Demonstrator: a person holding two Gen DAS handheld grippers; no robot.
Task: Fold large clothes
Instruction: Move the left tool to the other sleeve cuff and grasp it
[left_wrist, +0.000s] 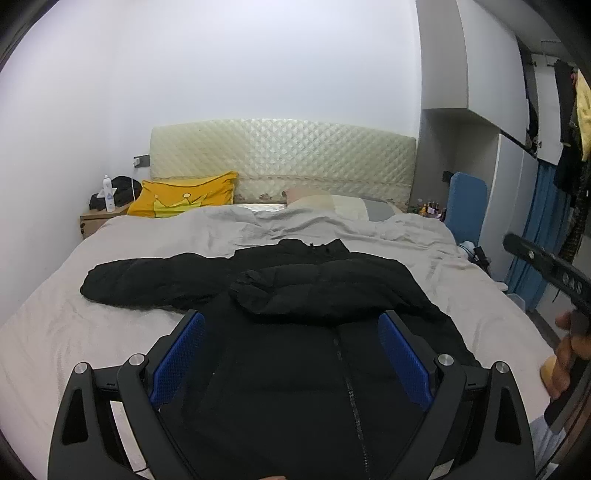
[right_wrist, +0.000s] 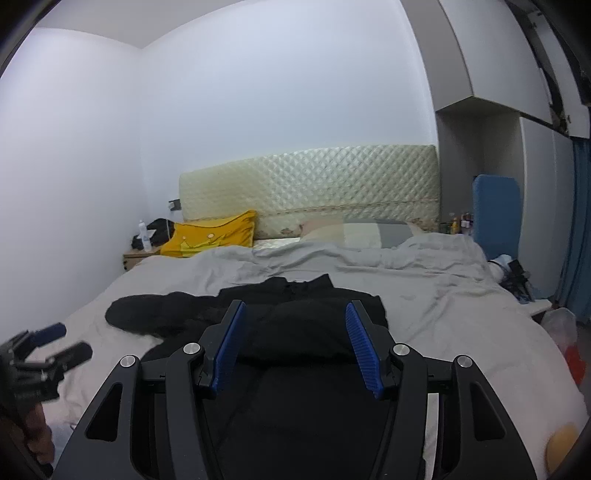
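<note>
A black padded jacket lies front up on the grey bed, collar toward the headboard. Its right sleeve is folded across the chest. Its left sleeve stretches out to the left. My left gripper is open and empty, above the jacket's lower front. My right gripper is open and empty, above the jacket near the folded sleeve. The right gripper also shows at the right edge of the left wrist view, and the left gripper at the left edge of the right wrist view.
A yellow pillow and a pale pillow lie by the quilted headboard. A nightstand with a bottle is at the far left. A blue board, wardrobe and hanging clothes stand right of the bed.
</note>
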